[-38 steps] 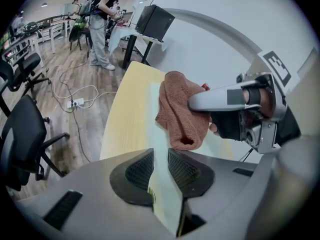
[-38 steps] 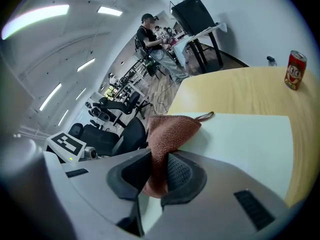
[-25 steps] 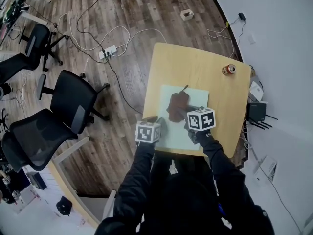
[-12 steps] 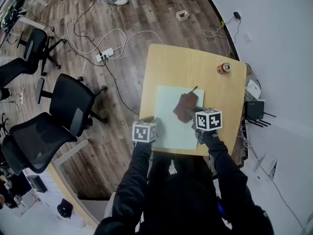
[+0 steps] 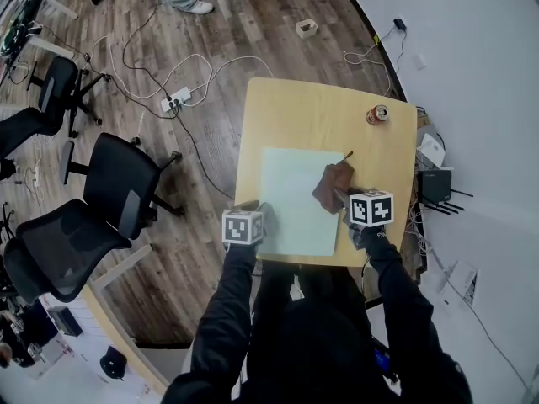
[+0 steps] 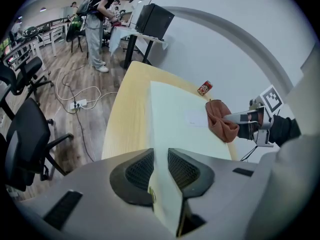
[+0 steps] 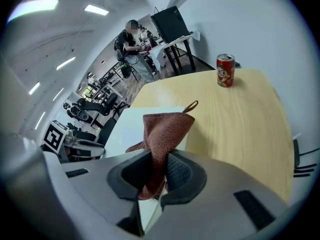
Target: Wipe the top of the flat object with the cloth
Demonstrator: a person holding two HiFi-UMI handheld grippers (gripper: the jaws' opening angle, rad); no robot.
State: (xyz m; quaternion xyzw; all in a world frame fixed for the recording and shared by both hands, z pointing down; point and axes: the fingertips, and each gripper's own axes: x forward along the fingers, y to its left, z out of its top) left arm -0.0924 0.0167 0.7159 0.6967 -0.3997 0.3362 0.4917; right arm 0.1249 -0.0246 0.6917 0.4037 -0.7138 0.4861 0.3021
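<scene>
A pale green flat sheet (image 5: pixel 290 200) lies on the wooden table (image 5: pixel 320 116). My left gripper (image 5: pixel 250 217) is shut on the sheet's near left edge; in the left gripper view the jaws (image 6: pixel 160 160) pinch the thin sheet (image 6: pixel 175 116) between them. My right gripper (image 5: pixel 349 202) is shut on a brown cloth (image 5: pixel 334 185), which rests at the sheet's right edge, partly over bare wood. The right gripper view shows the cloth (image 7: pixel 165 126) rising from between the jaws of that gripper (image 7: pixel 157 171), its loop pointing away, with the sheet (image 7: pixel 132 126) to the left.
A red can (image 5: pixel 377 114) stands near the table's far right corner. Black office chairs (image 5: pixel 118 183) stand left of the table. A power strip (image 5: pixel 177 98) and cables lie on the floor. A black device (image 5: pixel 436 185) sits by the wall on the right. A person (image 6: pixel 100 14) stands far back.
My right gripper has dragged the cloth rightward across the sheet, from its middle to its right edge. The left gripper has kept its hold on the sheet's near corner.
</scene>
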